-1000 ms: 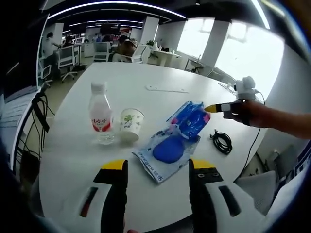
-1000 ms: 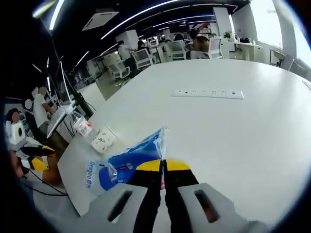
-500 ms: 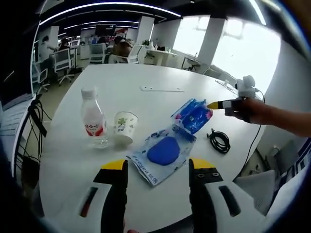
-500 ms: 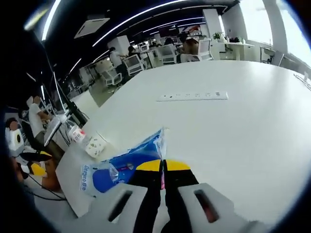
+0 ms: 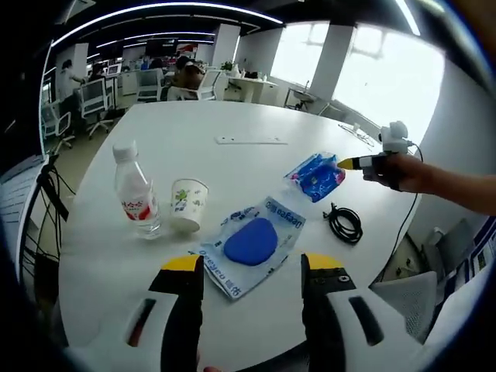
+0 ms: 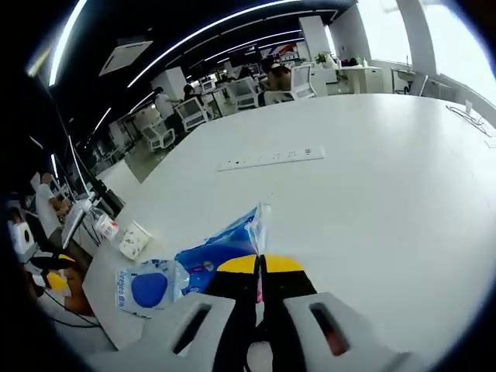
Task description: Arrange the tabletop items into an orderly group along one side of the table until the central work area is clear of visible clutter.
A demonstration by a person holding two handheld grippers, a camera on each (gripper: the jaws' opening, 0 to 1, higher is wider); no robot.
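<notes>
Holding one end of the blue plastic package (image 6: 221,252) between the jaws of my right gripper (image 6: 260,267), I have it pinched tight, the jaws pressed together on the wrapper's edge. In the left gripper view that same gripper (image 5: 358,163) shows at the far right with my hand (image 5: 403,172) behind it, the crumpled blue end of the package (image 5: 318,174) raised at its tip above the white table (image 5: 232,124).

My left gripper (image 5: 252,267) hangs over the near edge of the table with its jaws wide apart and nothing between them. Just beyond them lies a flat clear packet with a blue round pad (image 5: 252,242) inside, resting on the tabletop. To its left stands a paper cup (image 5: 188,205) with a green print, upright, and just beside that, farther left, a clear water bottle (image 5: 136,190) with a red label and white cap, also upright. A coiled black cable (image 5: 345,223) lies to the right of the packet, near the table's right edge. A white power strip (image 5: 249,140) lies farther off toward the middle of the table. Office chairs (image 5: 97,93) and desks stand in the far background.
</notes>
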